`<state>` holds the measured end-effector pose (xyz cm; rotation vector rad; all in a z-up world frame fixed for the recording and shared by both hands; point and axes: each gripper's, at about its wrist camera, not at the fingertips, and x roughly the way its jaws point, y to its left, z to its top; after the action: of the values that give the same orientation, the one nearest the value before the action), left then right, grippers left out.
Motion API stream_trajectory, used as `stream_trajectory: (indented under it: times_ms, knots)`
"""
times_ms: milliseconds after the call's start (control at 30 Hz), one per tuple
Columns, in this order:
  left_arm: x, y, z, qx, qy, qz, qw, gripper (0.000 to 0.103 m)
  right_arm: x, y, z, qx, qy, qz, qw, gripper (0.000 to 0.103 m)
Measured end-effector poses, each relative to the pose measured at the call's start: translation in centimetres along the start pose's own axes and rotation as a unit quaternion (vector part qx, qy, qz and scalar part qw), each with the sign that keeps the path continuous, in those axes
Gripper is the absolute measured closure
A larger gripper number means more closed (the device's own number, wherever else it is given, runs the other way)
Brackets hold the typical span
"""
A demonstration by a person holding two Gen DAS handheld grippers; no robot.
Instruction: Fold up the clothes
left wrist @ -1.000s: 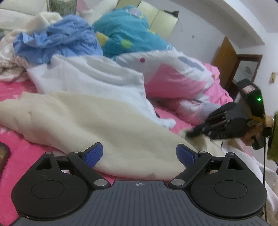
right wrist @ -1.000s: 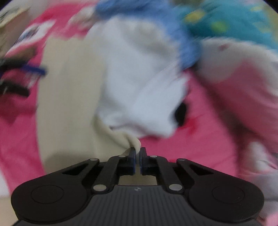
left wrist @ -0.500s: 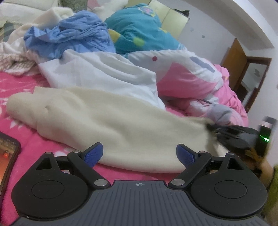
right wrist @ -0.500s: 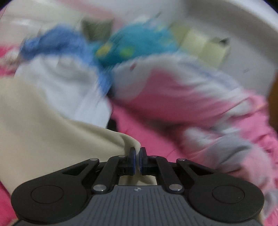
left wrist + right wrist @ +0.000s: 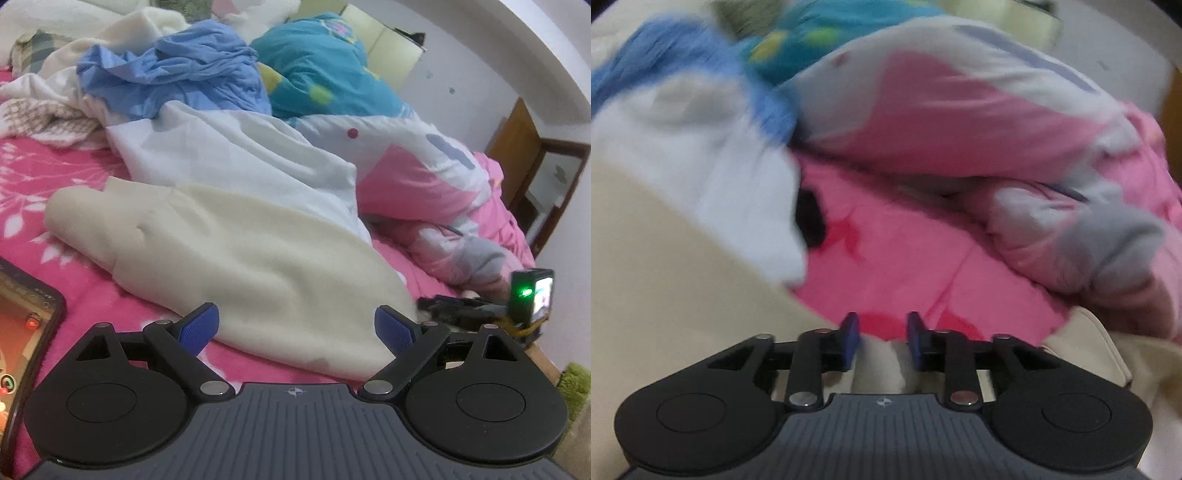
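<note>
A cream fleece garment (image 5: 240,266) lies stretched out across the pink bedsheet (image 5: 48,170). My left gripper (image 5: 295,328) hovers open just over its near edge, nothing between the blue pads. In the left wrist view my right gripper (image 5: 439,304) sits low on the bed at the garment's right end. In the blurred right wrist view my right gripper (image 5: 882,332) stands open, its pads apart with a bump of the cream garment (image 5: 665,280) lying loose between them.
A white garment (image 5: 229,158) overlaps the cream one's far side. Behind lie a crumpled blue cloth (image 5: 177,74), a teal quilt (image 5: 325,74) and a pink-and-white quilt (image 5: 417,177). A lit phone (image 5: 22,325) rests at the left. A brown door (image 5: 517,147) stands far right.
My right gripper drew the cream garment's end out to the right, lowered it to the bed, and its fingers have come apart. The garment now lies longer and flatter.
</note>
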<state>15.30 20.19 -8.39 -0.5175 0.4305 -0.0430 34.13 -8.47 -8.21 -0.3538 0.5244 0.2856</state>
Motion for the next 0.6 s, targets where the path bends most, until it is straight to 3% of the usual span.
stream_trajectory:
  times_ms: [133, 267, 400, 500, 600]
  knots:
    - [-0.3, 0.7, 0.4, -0.016, -0.007, 0.002, 0.9998, 0.011, -4.8, -2.8, 1.1, 0.096, -0.02, 0.039, 0.994, 0.062]
    - [-0.5, 0.9, 0.7, -0.022, -0.015, 0.007, 0.9996, 0.011, -9.7, -5.6, 2.3, 0.19, -0.039, 0.079, 0.978, 0.062]
    - [0.1, 0.6, 0.7, -0.014, -0.018, 0.022, 0.9995, 0.011, -13.1, -2.4, 1.3, 0.164, 0.013, 0.163, 0.973, 0.064]
    - [0.6, 0.3, 0.6, -0.002, -0.019, 0.04, 0.999, 0.011, -12.7, 0.9, -0.7, 0.129, 0.05, 0.171, 0.975, 0.064]
    - [1.0, 0.1, 0.5, 0.007, -0.016, 0.056, 0.9983, 0.011, -8.8, 3.1, -3.9, 0.144, 0.131, 0.175, 0.965, 0.064]
